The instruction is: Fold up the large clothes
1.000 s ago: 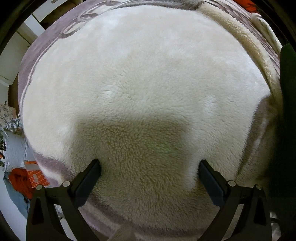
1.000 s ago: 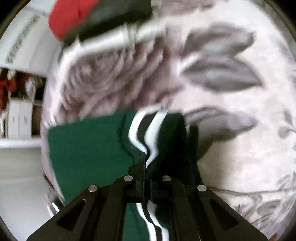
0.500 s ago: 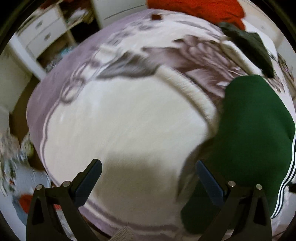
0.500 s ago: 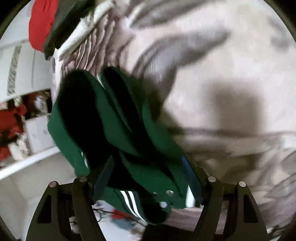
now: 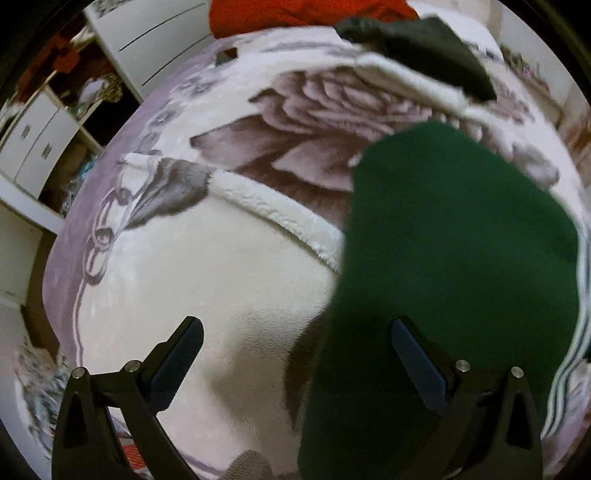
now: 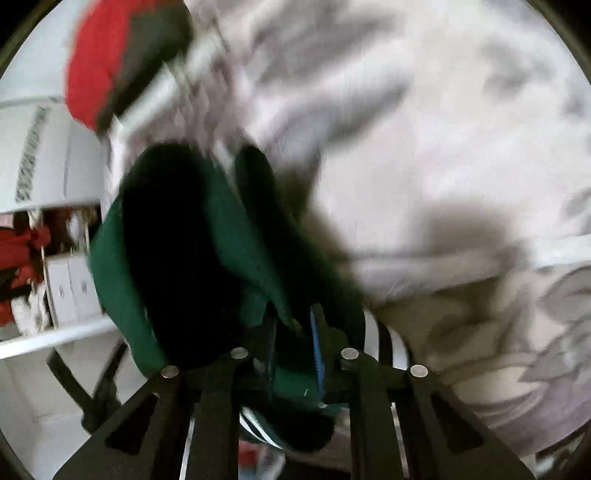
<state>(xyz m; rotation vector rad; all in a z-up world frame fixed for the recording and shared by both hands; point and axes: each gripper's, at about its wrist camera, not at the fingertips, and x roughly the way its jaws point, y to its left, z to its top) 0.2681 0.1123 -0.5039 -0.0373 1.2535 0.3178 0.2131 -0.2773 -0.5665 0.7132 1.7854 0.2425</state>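
Observation:
A dark green garment [image 5: 454, 258] with white side stripes hangs over the flowered blanket [image 5: 303, 110] at the right of the left wrist view. My left gripper [image 5: 295, 339] is open and empty above the blanket's white fleece side [image 5: 192, 288], its right finger in front of the green cloth. In the right wrist view my right gripper [image 6: 295, 325] is shut on the green garment [image 6: 177, 236], which hangs bunched from the jaws above the blanket [image 6: 443, 129]. The view is blurred.
A red garment [image 5: 295, 11] and a dark grey one [image 5: 424, 44] lie at the far end of the bed. White drawers and shelves [image 5: 33, 140] stand to the left. Red clothes and white shelving [image 6: 33, 258] show at the left of the right wrist view.
My left gripper has pulled back and turned right, bringing the green garment into view. My right gripper opened half a second ago and has closed again on the bunched green cloth.

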